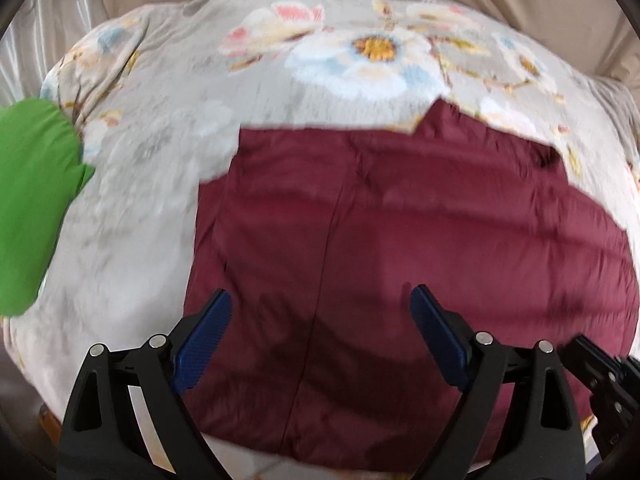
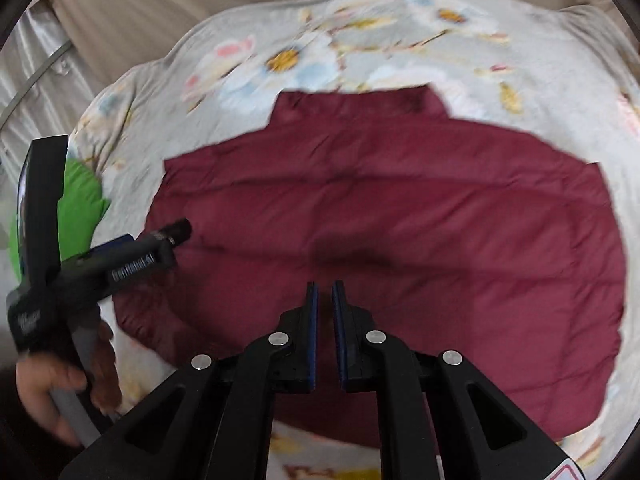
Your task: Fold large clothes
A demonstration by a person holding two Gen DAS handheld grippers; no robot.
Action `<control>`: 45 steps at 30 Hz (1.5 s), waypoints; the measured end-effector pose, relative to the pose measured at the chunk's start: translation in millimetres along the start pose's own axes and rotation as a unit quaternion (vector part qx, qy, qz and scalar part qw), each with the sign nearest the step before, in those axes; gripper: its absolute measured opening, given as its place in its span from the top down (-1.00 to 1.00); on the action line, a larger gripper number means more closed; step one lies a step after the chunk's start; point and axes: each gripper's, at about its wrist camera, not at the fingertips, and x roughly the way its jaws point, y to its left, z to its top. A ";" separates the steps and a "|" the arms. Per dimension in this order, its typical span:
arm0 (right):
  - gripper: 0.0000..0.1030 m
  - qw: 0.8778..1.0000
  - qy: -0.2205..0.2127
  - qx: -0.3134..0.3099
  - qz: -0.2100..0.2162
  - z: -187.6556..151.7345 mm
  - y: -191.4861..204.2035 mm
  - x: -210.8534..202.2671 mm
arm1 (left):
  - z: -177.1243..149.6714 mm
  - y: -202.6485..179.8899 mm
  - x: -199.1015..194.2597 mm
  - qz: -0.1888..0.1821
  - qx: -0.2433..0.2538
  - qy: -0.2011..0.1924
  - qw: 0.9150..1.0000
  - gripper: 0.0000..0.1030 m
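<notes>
Lying flat on the floral blanket (image 1: 160,168), the maroon quilted jacket (image 1: 400,240) filled the centre. Left gripper (image 1: 320,312) hovered over it, fingers wide apart, empty. Right gripper (image 2: 325,300) nearly closed, gripping nothing. Green cloth (image 1: 28,208) at left.

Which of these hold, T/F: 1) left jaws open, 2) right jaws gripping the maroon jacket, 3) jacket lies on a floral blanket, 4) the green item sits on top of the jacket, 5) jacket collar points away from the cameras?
1) The left gripper has its jaws spread wide: true.
2) The right gripper grips the maroon jacket: false. Its jaws are nearly together with a thin gap and nothing between them.
3) The jacket lies on the floral blanket: true.
4) The green item sits on the jacket: false. It lies off to the left on the blanket, apart from the jacket.
5) The collar points away from the cameras: true.
</notes>
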 end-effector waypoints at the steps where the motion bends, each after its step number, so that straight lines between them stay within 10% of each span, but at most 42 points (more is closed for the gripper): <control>1: 0.80 1.000 0.002 -0.008 -0.003 -1.8 3.7 2.0 | -5.5 1.5 1.8 -0.001 -0.002 0.009 1.000 -0.71; 14: 1.00 0.992 -0.003 0.051 -0.117 -31.9 -72.1 -12.1 | -35.9 17.3 14.1 -0.010 -0.015 0.041 0.999 -0.74; 26: 0.91 0.943 0.002 0.235 -0.237 -96.9 -201.3 -61.9 | -51.8 64.0 8.4 0.000 -0.053 0.034 0.998 -0.71; 33: 0.87 0.980 -0.060 0.142 -0.126 -38.0 -109.5 -79.6 | -54.7 110.0 29.0 0.000 -0.114 0.062 0.992 -0.74; 39: 0.87 0.997 -0.008 0.062 -0.040 23.4 -26.3 -12.8 | -62.9 120.9 32.9 -0.035 -0.162 0.078 0.983 -0.74; 45: 0.87 0.998 0.043 0.028 -0.044 63.9 9.0 53.7 | -77.4 128.4 31.8 -0.037 -0.176 0.080 0.980 -0.75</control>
